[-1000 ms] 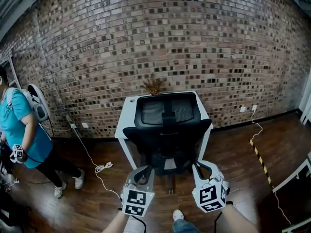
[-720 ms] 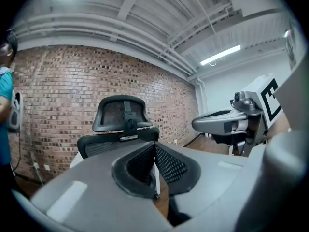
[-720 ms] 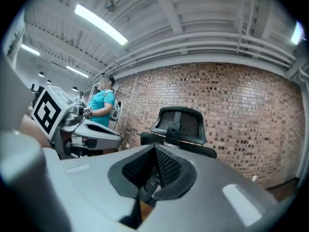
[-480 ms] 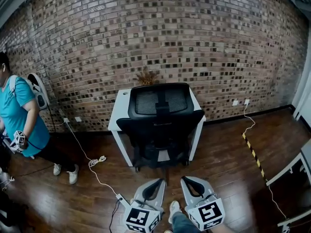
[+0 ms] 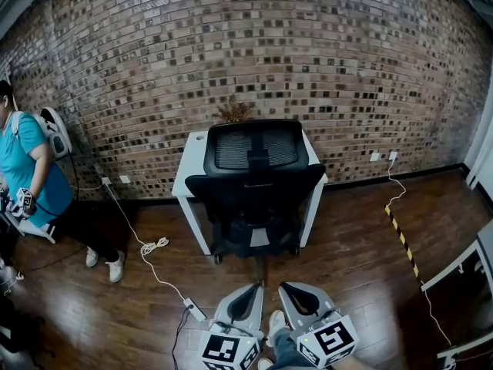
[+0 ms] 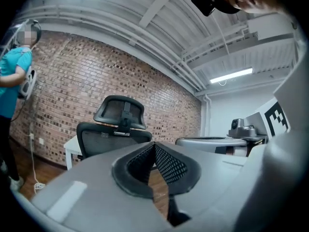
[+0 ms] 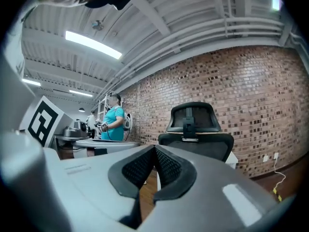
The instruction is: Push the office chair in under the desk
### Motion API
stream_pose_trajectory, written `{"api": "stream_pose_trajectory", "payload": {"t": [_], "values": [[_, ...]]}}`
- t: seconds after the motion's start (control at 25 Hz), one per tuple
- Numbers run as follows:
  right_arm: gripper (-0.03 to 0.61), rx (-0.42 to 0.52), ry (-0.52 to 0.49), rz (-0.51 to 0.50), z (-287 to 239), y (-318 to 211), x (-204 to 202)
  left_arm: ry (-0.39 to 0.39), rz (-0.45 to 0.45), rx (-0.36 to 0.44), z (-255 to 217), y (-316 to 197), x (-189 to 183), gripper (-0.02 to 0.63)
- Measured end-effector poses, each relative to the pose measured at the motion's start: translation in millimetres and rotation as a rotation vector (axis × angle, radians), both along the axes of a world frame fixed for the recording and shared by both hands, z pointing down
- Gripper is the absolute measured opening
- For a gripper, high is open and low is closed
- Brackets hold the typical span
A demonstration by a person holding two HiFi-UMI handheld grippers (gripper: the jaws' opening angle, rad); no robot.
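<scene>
The black mesh office chair (image 5: 256,182) stands with its seat under the white desk (image 5: 195,157), its back towards me. Both grippers hang low in the head view, well short of the chair and close side by side. My left gripper (image 5: 254,287) is shut with nothing in it, and so is my right gripper (image 5: 284,287). In the left gripper view the pads of the left gripper (image 6: 154,145) meet, with the chair (image 6: 114,127) beyond them. The right gripper view shows the right gripper (image 7: 154,149) likewise shut, with the chair (image 7: 195,128) ahead.
A person in a teal shirt (image 5: 25,168) stands at the far left. A white cable (image 5: 152,257) and a power strip (image 5: 192,309) lie on the wood floor to the left. Yellow-black tape (image 5: 405,245) and a white table frame (image 5: 467,272) are at the right. A brick wall (image 5: 354,68) stands behind the desk.
Both grippers have drawn back from the chair, dropped low in the view and come close together. Their jaws have shut. The chair now looks farther from me.
</scene>
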State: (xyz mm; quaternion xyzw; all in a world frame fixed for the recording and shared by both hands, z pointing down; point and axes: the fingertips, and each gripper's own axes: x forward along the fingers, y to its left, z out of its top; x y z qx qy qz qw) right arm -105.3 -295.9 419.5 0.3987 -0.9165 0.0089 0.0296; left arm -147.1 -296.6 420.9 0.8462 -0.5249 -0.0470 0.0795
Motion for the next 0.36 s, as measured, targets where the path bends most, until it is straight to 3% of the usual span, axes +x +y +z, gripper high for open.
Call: {"api": "stream_pose_trajectory", "payload": {"t": [0.36], "values": [[-0.002,0.005,-0.005,-0.005,1.8,-1.8,0.9,0.017,0.002,-0.004,-4.1,0.5,1.7,0.015]]}}
